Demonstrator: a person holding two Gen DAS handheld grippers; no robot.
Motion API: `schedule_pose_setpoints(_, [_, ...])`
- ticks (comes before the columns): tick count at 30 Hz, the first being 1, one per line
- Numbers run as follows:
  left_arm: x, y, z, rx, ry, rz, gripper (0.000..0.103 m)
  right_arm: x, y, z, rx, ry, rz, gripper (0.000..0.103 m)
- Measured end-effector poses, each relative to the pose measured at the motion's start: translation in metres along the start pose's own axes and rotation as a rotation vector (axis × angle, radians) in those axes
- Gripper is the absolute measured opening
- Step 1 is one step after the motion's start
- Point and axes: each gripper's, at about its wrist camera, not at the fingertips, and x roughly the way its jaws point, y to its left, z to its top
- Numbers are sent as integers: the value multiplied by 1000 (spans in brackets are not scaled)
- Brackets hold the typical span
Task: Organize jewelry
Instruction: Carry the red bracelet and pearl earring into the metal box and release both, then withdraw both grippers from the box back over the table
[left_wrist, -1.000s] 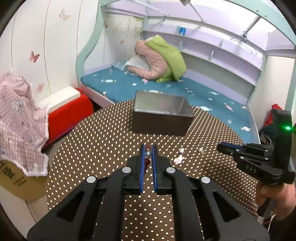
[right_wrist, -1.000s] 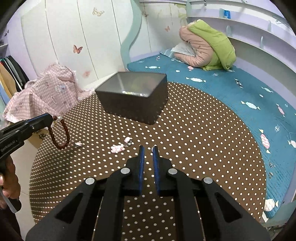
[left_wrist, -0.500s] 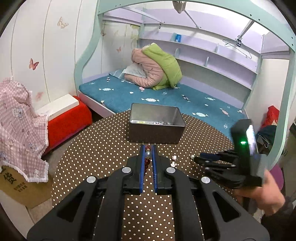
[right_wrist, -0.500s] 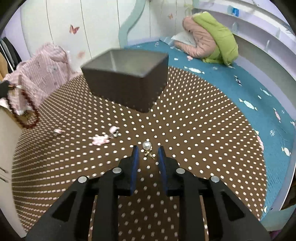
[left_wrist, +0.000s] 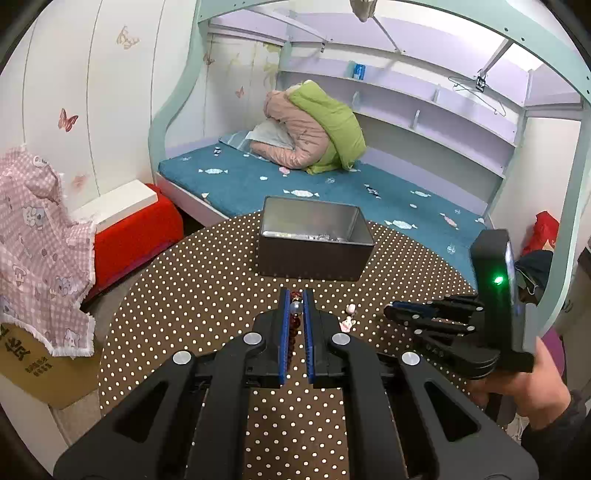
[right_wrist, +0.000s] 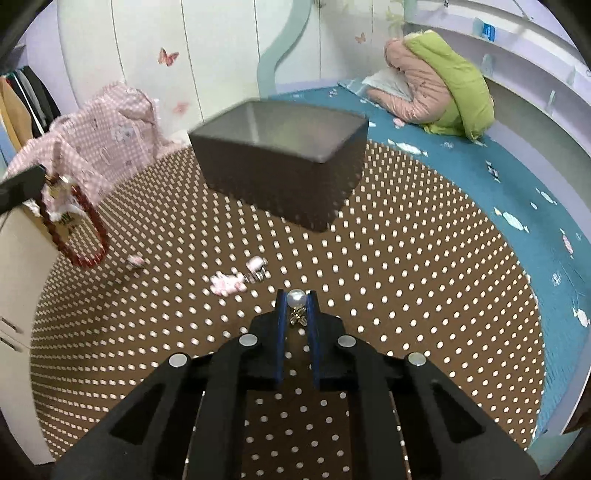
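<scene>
My left gripper (left_wrist: 295, 301) is shut on a dark red bead bracelet (left_wrist: 294, 320). In the right wrist view that bracelet (right_wrist: 79, 229) hangs as a loop from the left gripper's tip (right_wrist: 22, 182), above the table's left side. My right gripper (right_wrist: 296, 301) is low over the dotted brown table (right_wrist: 406, 258), and its jaws are closing. A pearl earring (right_wrist: 296, 298) sits between its blue fingertips, and the pads touch it. An open grey metal box (right_wrist: 280, 166) stands behind, with some jewelry (left_wrist: 314, 236) inside. The left wrist view shows the right gripper (left_wrist: 391, 314) to the right.
Small pink jewelry pieces (right_wrist: 227, 284) lie on the table left of the right gripper, one more (right_wrist: 135, 260) under the bracelet. A pink checked cloth (left_wrist: 37, 240) and a red box (left_wrist: 136, 229) are off the left edge. A blue bed (left_wrist: 295, 184) lies beyond.
The right gripper came down to the table, opened around the pearl earring, then narrowed onto it. The left gripper kept still with the bracelet.
</scene>
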Motion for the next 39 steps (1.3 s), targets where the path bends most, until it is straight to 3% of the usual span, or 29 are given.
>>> schedule_pose_setpoints(8, [-14,-2,31,34,-69,-18,7,-51,11,56,-30,-135,51,9])
schedule_pose_setpoints(16, [-19,-3,82,57,-135,-61,7,-74,9,119,-60,-223,40,9])
schedule_pose_setpoints(25, [7,-8,133,66,-132,-115,7,-55,-7,156,-24,-193,69,9])
schedule_pose_setpoints(37, [77,-6,162,42,-38,-135,8,-3,-25,162,47,-87,66,11])
schedule_pose_setpoints(38, [84,-4,163,36,-28,-133,10,0,-28,162,62,-81,63,12])
schedule_pose_setpoints(39, [87,-3,163,30,-24,-128,20,2,-30,161,75,-78,62,16])
